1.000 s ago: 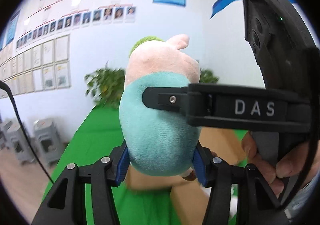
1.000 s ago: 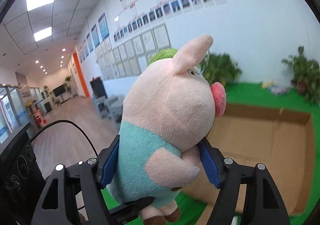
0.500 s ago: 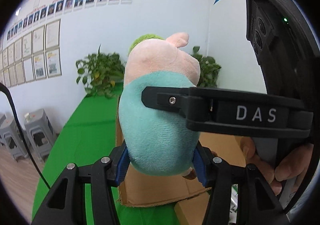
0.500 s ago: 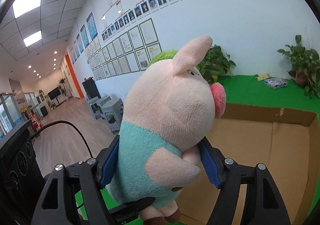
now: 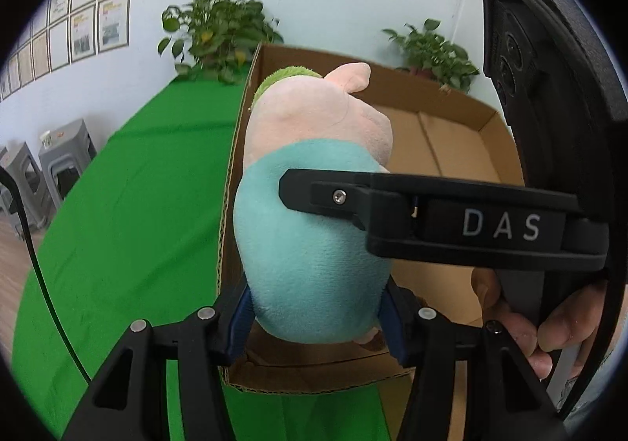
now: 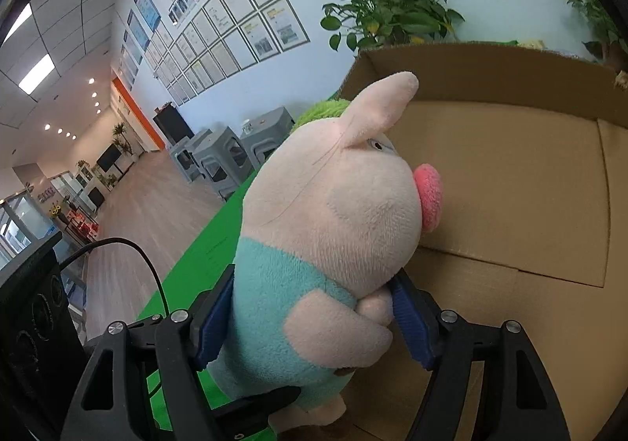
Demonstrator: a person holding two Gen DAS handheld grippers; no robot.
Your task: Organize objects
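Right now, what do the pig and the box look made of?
Pig: soft plush fabric, matte; short fuzzy pile shows on its pink head and teal body. Box: brown corrugated cardboard, matte; fluted edge visible along its wall.

Fuzzy cloth plush pig, matt corrugated cardboard box, matt green cloth table cover

Bright, even ceiling light; fisheye edges bend and darken, background slightly blurred.

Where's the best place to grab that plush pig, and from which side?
Grip the plush pig across its teal belly, coming from below. The body there is narrower and squashier than the wide round head, and both the left gripper and right gripper already pinch it there, upright above the cardboard box.
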